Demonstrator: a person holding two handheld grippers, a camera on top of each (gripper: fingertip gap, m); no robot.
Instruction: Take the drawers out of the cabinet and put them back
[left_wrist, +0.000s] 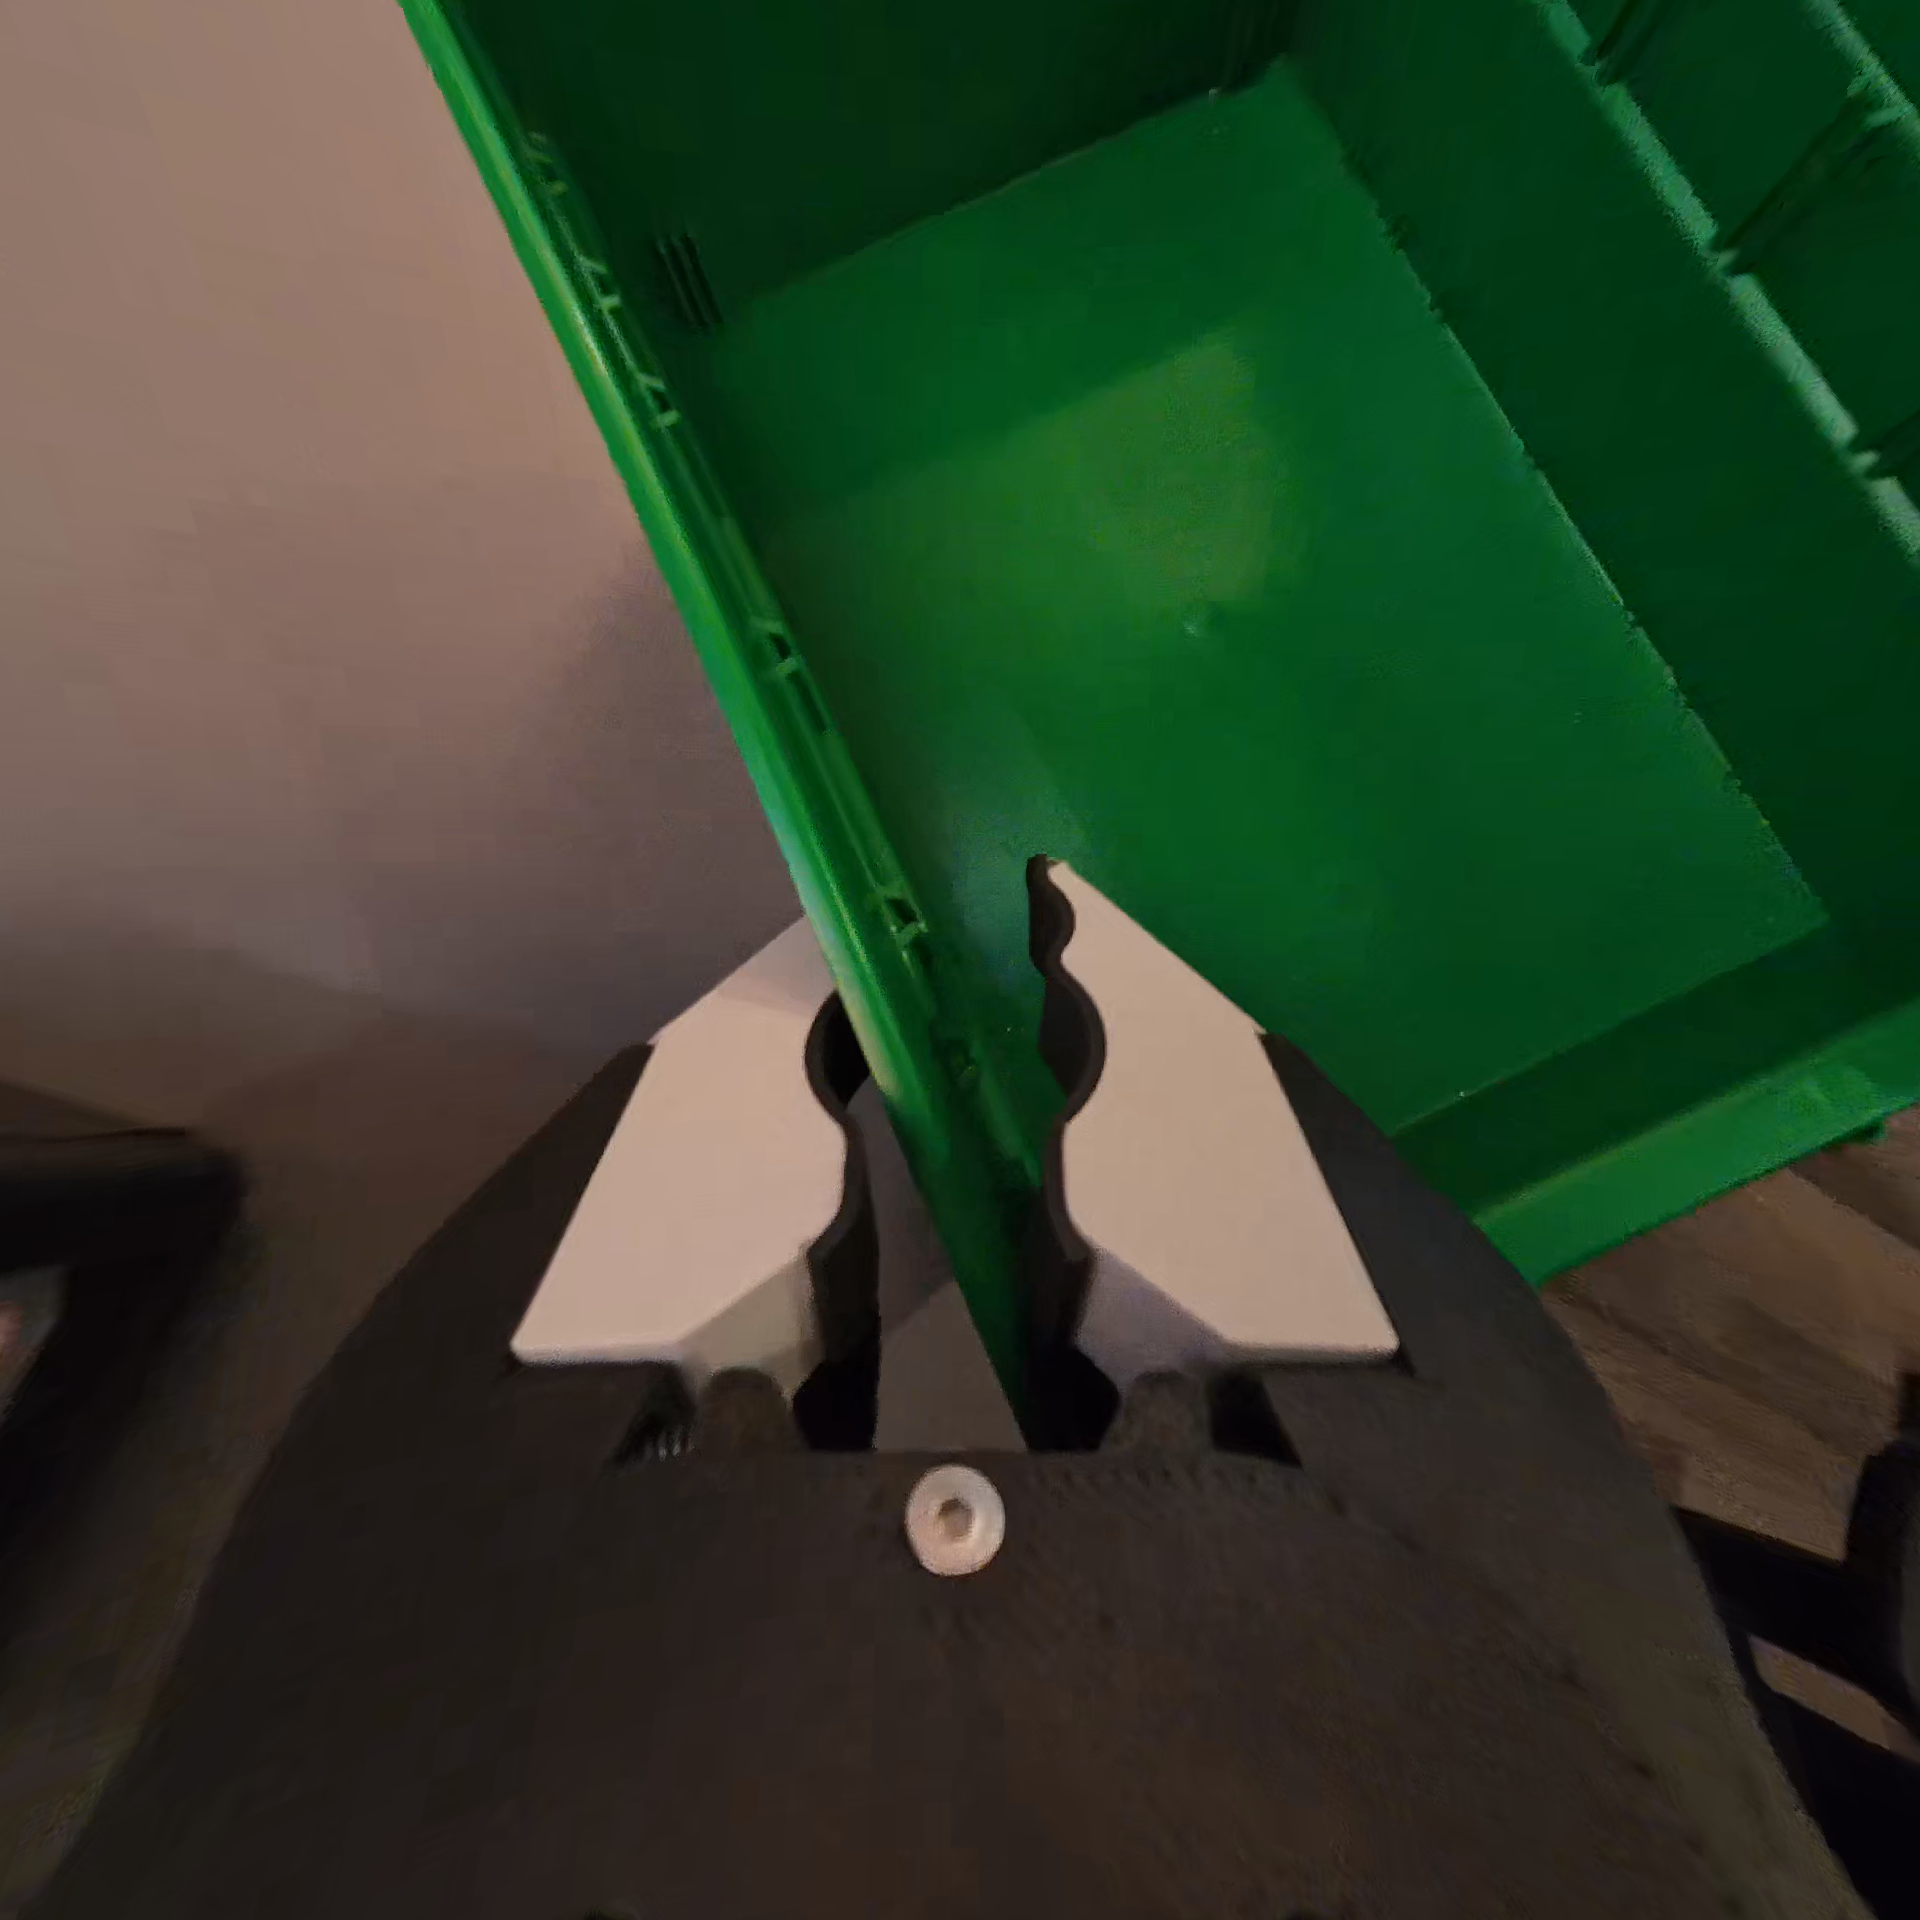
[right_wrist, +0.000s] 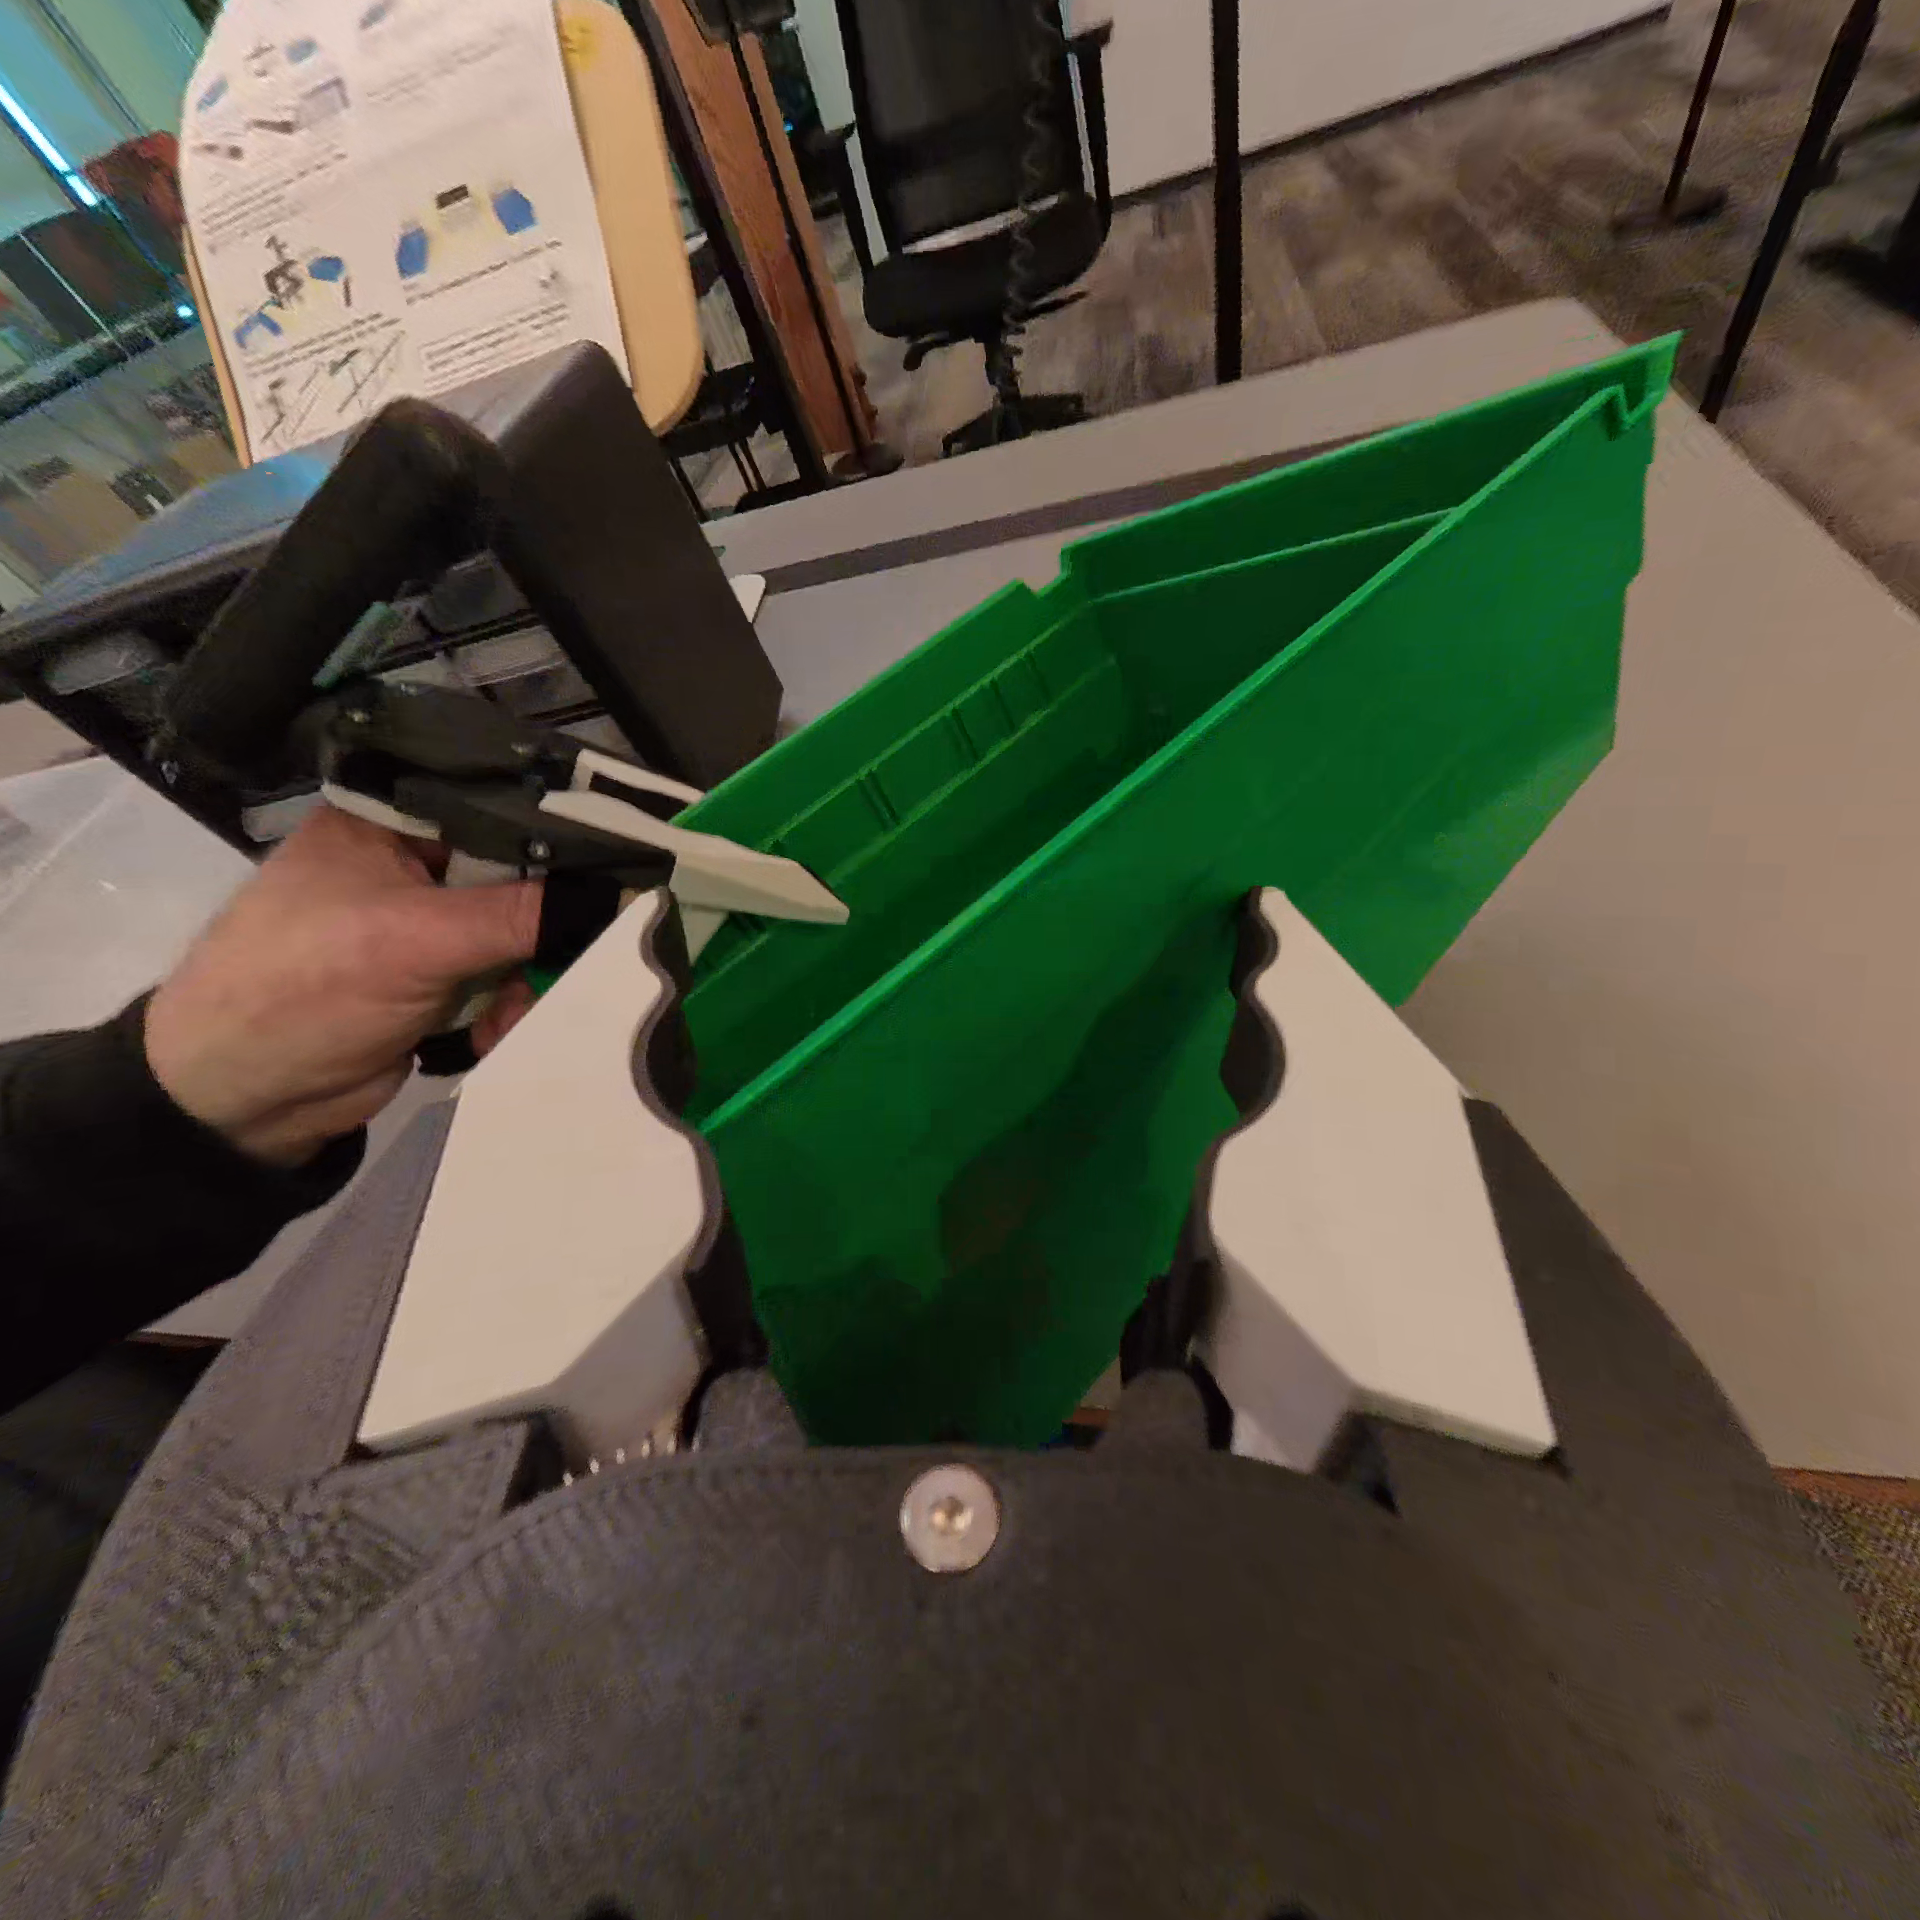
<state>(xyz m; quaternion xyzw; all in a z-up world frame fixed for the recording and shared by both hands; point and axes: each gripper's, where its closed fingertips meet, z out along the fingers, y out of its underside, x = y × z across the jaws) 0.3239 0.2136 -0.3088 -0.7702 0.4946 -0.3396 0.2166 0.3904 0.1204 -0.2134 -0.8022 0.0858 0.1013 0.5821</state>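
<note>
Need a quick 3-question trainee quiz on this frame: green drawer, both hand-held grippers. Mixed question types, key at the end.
1. True or false: the green drawer sits fully inside the cabinet.
2. Which wall does the left hand-held gripper clamp? A) a side wall B) the divider C) the floor panel
3. Fill in: in the right wrist view, the drawer's end lies between the fingers of the right hand-held gripper, held above the grey ____.

Key: 1 false, it is out and held by both grippers. 2 A. 3 table.
</note>
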